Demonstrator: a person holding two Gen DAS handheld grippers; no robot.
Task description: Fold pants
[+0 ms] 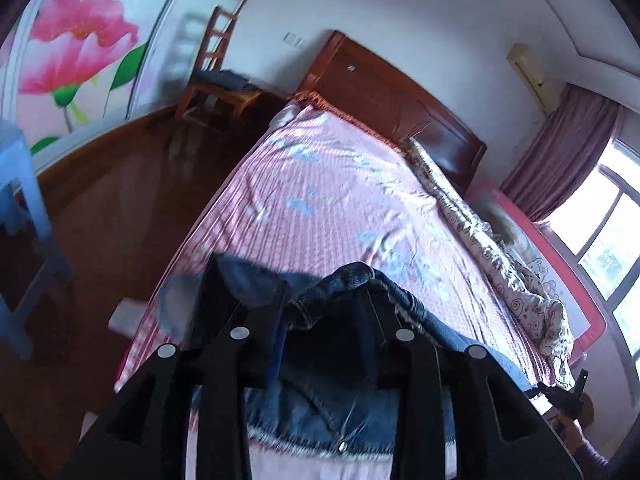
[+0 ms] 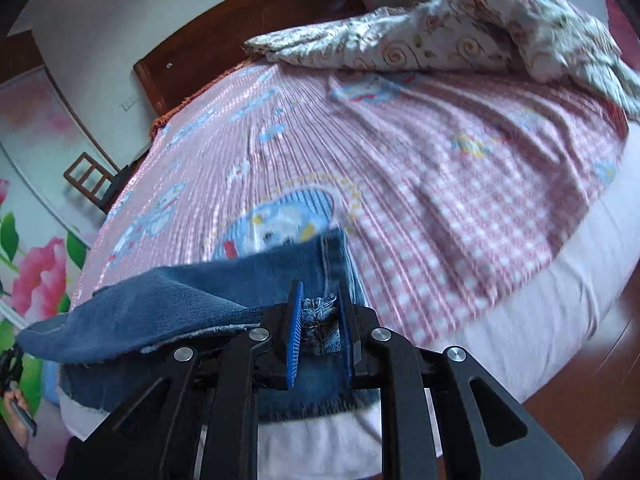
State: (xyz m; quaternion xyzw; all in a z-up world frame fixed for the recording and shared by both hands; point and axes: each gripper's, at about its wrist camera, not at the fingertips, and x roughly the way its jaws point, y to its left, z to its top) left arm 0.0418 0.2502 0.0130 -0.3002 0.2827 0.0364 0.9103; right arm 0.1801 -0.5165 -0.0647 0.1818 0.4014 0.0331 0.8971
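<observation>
Blue denim pants [image 2: 168,300] hang between both grippers above the near edge of the pink checked bed [image 2: 440,184]. My right gripper [image 2: 320,308] is shut on the frayed hem of the pants, with the cloth pinched between its blue pads [image 2: 294,340]. In the left wrist view the pants [image 1: 344,292] are bunched over and between the fingers of my left gripper [image 1: 320,300], which is shut on the denim; its fingertips are hidden by the cloth. The rest of the pants drapes below onto the bed edge.
A crumpled floral quilt [image 2: 460,36] lies along the bed's far side. A dark wooden headboard [image 1: 384,92] stands at one end. A wooden chair [image 1: 216,76] stands on the brown floor by a flower mural. A blue stool [image 1: 24,208] is at left. A window [image 1: 608,232] is at right.
</observation>
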